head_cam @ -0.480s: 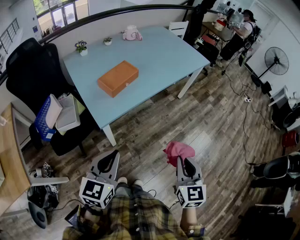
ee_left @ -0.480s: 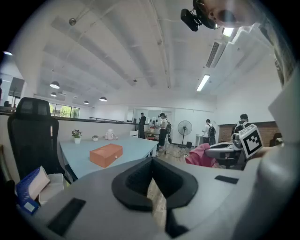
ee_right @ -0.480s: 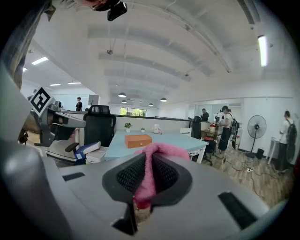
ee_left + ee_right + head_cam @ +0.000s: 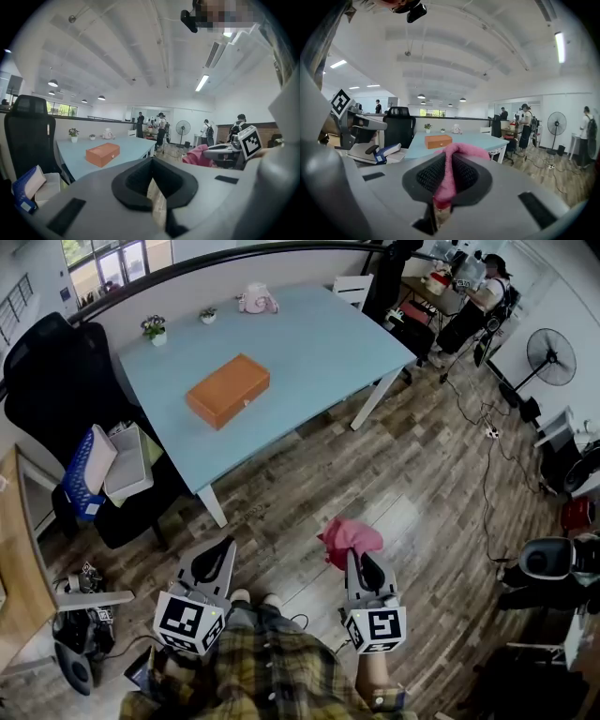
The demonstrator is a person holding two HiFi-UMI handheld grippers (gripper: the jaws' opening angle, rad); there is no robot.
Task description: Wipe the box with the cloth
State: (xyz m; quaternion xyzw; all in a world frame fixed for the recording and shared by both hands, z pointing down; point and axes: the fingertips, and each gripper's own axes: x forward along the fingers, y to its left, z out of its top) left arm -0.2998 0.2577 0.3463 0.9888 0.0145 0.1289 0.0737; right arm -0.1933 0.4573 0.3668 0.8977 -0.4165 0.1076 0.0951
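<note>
Lower middle of the head view: the right gripper (image 4: 360, 568) is clamped on the pink cloth (image 4: 350, 537), and the left gripper (image 4: 216, 559) beside it is closed and empty. The orange box (image 4: 228, 390) lies well apart, upper left, on the blue table (image 4: 319, 343). Judging by that, no wiping has begun.

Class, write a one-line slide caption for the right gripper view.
Right gripper, jaws shut on a pink cloth, facing the orange box on the light blue table.
</note>
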